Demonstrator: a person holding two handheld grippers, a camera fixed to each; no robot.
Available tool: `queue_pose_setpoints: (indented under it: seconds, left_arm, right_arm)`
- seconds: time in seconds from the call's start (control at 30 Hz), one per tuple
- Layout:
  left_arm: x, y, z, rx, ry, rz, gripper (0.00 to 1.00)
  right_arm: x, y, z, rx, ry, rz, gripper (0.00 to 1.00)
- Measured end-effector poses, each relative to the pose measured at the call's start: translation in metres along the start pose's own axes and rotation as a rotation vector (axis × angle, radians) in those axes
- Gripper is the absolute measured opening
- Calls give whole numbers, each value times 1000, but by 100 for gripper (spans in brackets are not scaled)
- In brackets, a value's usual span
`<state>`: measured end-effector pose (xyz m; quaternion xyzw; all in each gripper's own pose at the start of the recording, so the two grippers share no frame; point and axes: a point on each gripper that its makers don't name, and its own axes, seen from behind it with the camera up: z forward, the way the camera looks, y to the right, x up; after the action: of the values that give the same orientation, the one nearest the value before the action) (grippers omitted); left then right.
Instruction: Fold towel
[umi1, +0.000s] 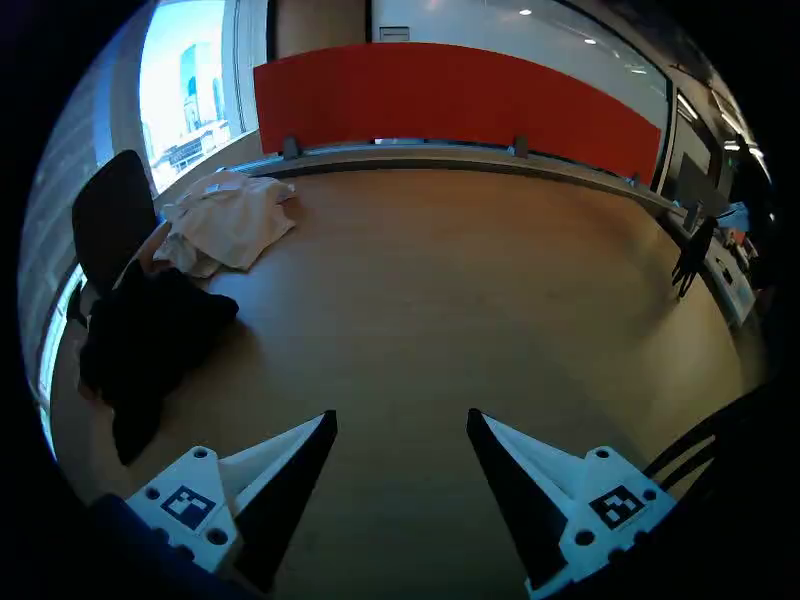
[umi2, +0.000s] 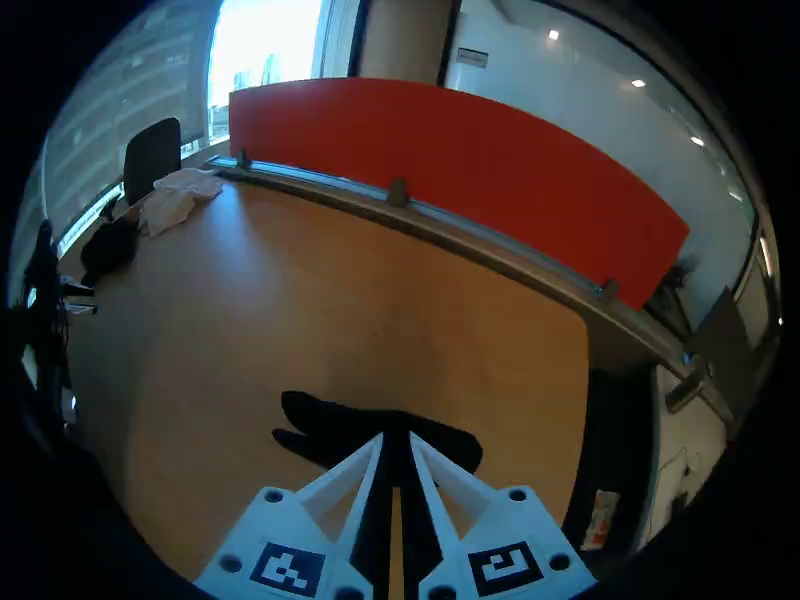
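Left gripper (umi1: 400, 440) gaped wide; the crumpled white towel (umi1: 228, 220) lay off the red partition's (umi1: 450, 100) left end, likelier its reach; right gripper (umi2: 397, 450) sat pinched narrow.

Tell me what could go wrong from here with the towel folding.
The right gripper has its fingers almost closed at the dark cloth; a thin pinch could slip when lifted. The left gripper hangs open over the bare desk, so a one-sided pull may drag and bunch the cloth.
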<state>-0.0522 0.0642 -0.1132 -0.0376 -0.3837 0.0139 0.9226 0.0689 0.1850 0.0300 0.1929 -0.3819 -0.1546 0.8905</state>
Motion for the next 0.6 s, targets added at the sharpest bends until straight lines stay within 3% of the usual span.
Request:
queue_pose_setpoints:
  seconds: [0.33, 0.6]
  left_arm:
    - [3, 4, 0, -3, 1, 12, 97]
    - [3, 7, -2, -7, 3, 16, 97]
  right_arm:
    - [-13, -1, -2, 6, -16, -8, 5]
    - [-47, 1, -11, 3, -66, -17, 5]
